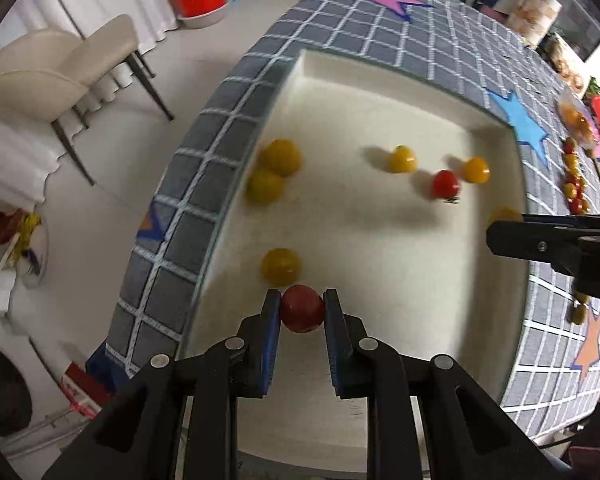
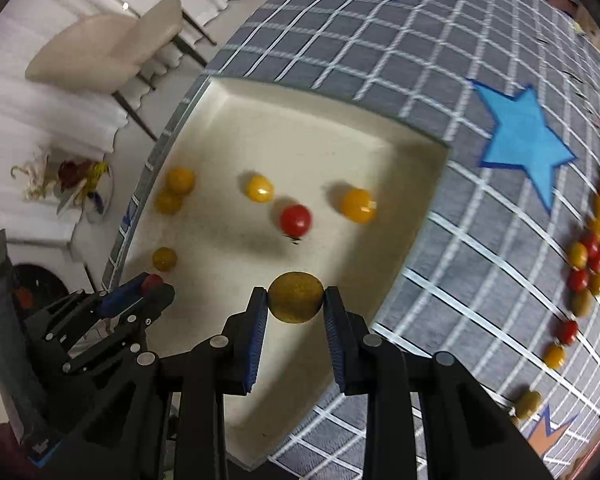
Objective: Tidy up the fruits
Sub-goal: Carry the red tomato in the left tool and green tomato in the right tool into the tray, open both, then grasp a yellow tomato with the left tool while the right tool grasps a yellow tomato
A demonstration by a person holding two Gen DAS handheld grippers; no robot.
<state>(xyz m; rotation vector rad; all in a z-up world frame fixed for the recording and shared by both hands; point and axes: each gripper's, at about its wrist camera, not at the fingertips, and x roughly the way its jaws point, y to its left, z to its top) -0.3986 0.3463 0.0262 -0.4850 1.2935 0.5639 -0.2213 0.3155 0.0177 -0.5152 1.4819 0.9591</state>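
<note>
A yellow tomato (image 1: 506, 214) sits half hidden behind the right tongs (image 1: 496, 236), themselves cut off by the edge.

Two black plastic grippers. Left gripper (image 1: 302, 307), lower centre of its own view: two flat fingers (image 1: 271, 312) lined with blue ribbed pads, carried on angular black linkage arms with long slots. Round silver pivot pins at the joints, four in a row across the lower frame. Same build on the right gripper (image 2: 296, 304) in its own view: blue ribbed pads, black fingers (image 2: 337, 312), four silver pins. Seen from the side at the lower left of the right view, the left gripper (image 2: 150, 286) with small silver screws along black links and a blue pad edge. At the right edge of the left view, the right gripper (image 1: 500, 232) as a blunt black bar with one small screw.
</note>
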